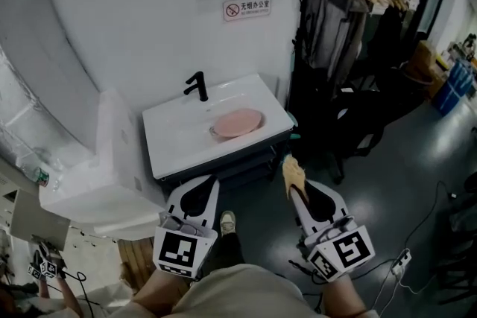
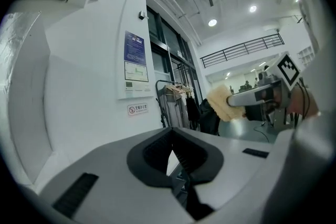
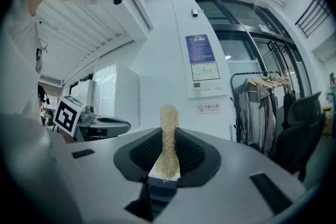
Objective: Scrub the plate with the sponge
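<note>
A pink plate (image 1: 237,121) lies in the white sink basin (image 1: 175,138), below the black faucet (image 1: 197,86). Both grippers hang in front of the sink, short of its front edge. My right gripper (image 1: 298,194) is shut on a yellow fibrous sponge (image 1: 291,169), which sticks out past its jaws. In the right gripper view the sponge (image 3: 168,136) stands upright, pinched in the right gripper (image 3: 164,165). My left gripper (image 1: 203,186) is shut with nothing in it. In the left gripper view the left gripper (image 2: 173,157) shows closed jaws, and the sponge (image 2: 223,103) shows to the right.
A black clothes rack with hangers and garments (image 1: 350,18) stands right of the sink, with a dark chair (image 1: 358,123) below it. A white cabinet (image 1: 112,160) sits left of the basin. A no-smoking sign (image 1: 247,8) hangs on the wall. Cables and a power strip (image 1: 401,261) lie on the floor.
</note>
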The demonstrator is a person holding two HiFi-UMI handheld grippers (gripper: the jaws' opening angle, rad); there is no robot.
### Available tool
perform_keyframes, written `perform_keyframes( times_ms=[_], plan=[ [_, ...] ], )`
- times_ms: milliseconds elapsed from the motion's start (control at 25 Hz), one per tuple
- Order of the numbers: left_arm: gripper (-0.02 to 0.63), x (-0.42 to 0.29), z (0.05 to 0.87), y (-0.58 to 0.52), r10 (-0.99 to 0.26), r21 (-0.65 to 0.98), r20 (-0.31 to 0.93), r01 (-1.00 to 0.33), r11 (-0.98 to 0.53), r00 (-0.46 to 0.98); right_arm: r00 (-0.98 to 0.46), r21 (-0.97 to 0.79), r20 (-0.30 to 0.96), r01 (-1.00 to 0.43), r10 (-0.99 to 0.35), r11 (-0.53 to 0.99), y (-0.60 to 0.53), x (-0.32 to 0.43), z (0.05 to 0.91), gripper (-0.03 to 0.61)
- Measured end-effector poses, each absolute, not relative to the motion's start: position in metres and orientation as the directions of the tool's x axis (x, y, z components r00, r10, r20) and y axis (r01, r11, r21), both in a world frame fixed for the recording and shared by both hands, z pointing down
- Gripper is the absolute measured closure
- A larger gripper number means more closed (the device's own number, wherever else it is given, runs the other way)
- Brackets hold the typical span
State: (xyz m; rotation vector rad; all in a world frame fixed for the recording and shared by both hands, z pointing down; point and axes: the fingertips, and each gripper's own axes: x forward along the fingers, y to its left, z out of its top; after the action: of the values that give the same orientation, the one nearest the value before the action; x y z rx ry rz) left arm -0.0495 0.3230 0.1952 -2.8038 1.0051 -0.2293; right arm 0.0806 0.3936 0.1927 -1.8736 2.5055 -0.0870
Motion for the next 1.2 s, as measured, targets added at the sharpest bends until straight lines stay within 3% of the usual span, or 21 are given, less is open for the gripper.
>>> perform_keyframes(
  times_ms=[520,1200],
  plan=[
    [0.607,-0.039,0.203,0.169,-0.604,-0.175,0.131,-0.581,-0.795,0.786,-0.290,-0.051,0.118,-0.957,-0.950,0.286,0.242,0.080,0.201,0.500],
    [0.607,-0.075,0.225,-0.024,-0.605,-0.135,0.160,-0.590,-0.796,0.780,-0.288,-0.018,0.172,-0.957,-0.942,0.289,0.036,0.058,0.204,0.500]
  ],
)
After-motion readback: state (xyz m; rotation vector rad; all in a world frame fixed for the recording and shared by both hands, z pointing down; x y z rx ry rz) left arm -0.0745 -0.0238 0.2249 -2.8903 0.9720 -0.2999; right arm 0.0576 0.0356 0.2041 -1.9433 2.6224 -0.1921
